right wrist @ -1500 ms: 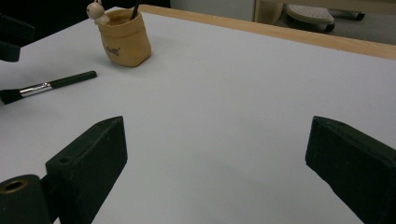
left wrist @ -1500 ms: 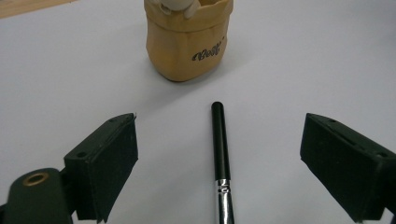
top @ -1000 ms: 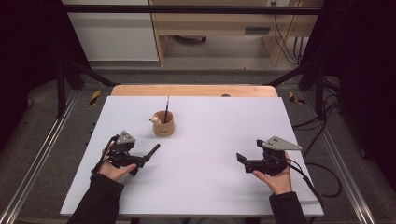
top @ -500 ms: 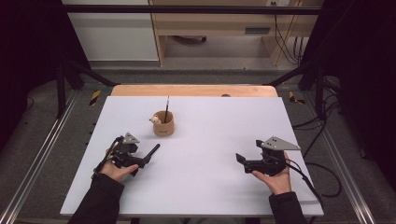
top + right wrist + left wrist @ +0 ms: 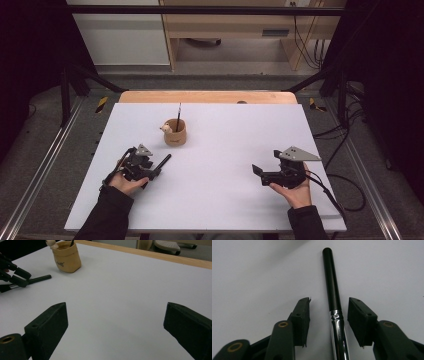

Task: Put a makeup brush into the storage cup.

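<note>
Even overhead light leaves the white desk bright and nearly shadowless while the room around it falls dark, the high view soft and grainy, the brush showing glare on its metal ferrule, nearest gripper parts blurred.

Black, chrome-banded brush; tan cup
</note>
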`<state>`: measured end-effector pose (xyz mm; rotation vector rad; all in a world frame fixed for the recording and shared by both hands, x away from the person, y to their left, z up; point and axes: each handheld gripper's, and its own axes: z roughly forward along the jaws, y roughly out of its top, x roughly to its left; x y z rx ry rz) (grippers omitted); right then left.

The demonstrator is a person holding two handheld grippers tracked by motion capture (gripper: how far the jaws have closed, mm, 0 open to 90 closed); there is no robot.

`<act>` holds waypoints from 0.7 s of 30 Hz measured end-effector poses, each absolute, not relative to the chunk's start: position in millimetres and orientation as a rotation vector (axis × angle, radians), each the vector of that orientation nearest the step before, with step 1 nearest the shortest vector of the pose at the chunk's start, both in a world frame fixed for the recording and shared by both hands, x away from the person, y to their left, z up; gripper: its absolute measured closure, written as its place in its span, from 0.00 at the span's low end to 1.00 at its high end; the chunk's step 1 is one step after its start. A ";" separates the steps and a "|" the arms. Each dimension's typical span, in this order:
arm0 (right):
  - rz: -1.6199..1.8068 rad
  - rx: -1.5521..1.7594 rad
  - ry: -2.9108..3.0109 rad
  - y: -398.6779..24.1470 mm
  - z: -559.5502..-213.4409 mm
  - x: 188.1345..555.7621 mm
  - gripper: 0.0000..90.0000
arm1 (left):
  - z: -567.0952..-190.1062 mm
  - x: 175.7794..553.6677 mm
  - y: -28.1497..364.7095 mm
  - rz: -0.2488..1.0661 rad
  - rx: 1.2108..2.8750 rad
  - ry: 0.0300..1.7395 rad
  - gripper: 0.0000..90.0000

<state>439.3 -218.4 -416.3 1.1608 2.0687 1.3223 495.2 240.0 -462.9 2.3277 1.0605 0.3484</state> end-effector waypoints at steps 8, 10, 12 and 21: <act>1.319 1.156 2.073 -218.2 -416.7 439.4 0.07 | -462.0 494.1 239.4 0.353 2.339 1.048 0.69; 1.319 1.159 2.072 -217.9 -416.8 439.5 0.07 | -461.8 493.9 239.5 0.349 2.340 1.049 0.71; 1.319 1.159 2.073 -217.8 -416.9 439.5 0.07 | -461.6 493.9 239.5 0.343 2.341 1.049 0.73; 1.316 1.158 2.075 -217.7 -417.3 439.8 0.07 | -460.6 493.5 239.0 0.335 2.354 1.040 0.82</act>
